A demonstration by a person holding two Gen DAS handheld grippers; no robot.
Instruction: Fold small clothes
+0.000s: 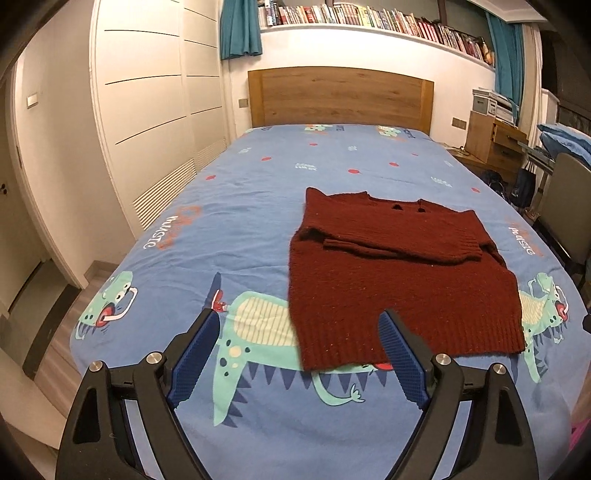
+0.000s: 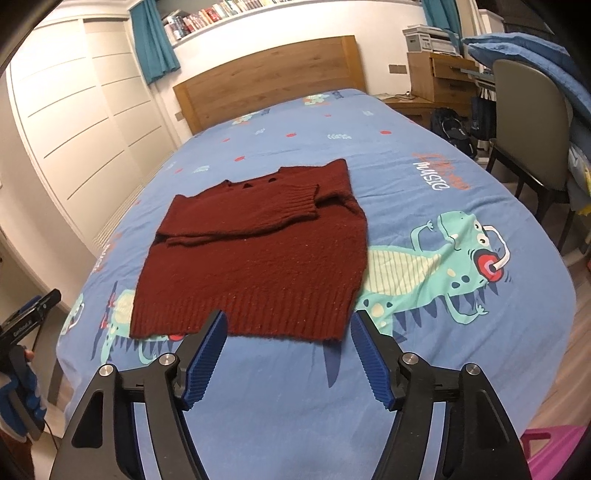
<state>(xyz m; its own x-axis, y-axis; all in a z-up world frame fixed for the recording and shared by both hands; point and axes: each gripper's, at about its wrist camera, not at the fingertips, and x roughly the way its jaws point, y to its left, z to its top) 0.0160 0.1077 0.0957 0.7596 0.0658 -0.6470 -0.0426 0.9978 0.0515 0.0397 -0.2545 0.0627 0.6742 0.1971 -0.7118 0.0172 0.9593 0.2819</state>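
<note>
One dark red knitted sweater (image 1: 402, 280) lay flat mid-bed on the blue dinosaur-print bedsheet (image 1: 258, 406), both sleeves already folded across the chest. Two tools, left tool (image 1: 299, 334) and right tool (image 2: 288, 332), hovered at its near ribbed hem (image 2: 258, 317), jaws spread, gripping nothing. Best practice, judged: pinch both hem corners evenly, carry them far toward the collar.

There is one dark red sweater (image 1: 399, 273) on one bed (image 1: 258, 184). Two grippers show, a left gripper (image 1: 299, 332) and a right gripper (image 2: 288, 332), each with two blue fingers (image 2: 207, 354). One wooden headboard (image 1: 340, 96), one chair (image 2: 532, 122) and two teal curtains (image 1: 240, 26) stand around.
</note>
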